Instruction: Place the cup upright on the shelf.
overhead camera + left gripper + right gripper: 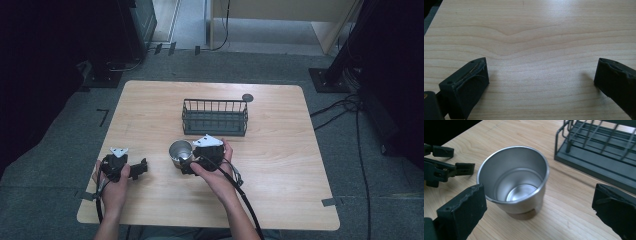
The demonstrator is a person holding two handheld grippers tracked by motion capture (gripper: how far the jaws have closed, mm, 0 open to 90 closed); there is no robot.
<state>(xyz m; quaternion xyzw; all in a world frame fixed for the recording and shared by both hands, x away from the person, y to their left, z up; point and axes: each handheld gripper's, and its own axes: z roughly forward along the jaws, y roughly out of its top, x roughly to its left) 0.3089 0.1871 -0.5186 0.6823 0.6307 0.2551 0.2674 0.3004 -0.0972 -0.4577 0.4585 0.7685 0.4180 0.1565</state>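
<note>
- Approaching with the right tool [539, 212] released, jaws wide: the cup [515, 178] stands upright on the worktop [569, 210], just ahead between them.
- Centre the jaws on the cup wall before clenching.
- Keep clear of the rack [599, 150] nearby.
- Left tool [540, 82] rests released, empty.

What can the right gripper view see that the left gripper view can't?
The right gripper view has the shiny steel cup standing upright and empty, just ahead of the right gripper, whose jaws stand wide apart and touch nothing. Behind the cup is the dark wire rack, and at the far left the left gripper.

The left gripper view has its own gripper's open jaws with nothing between them, over bare wood with a wavy grain.

Both show the wooden table and a pair of open black jaws.
</note>
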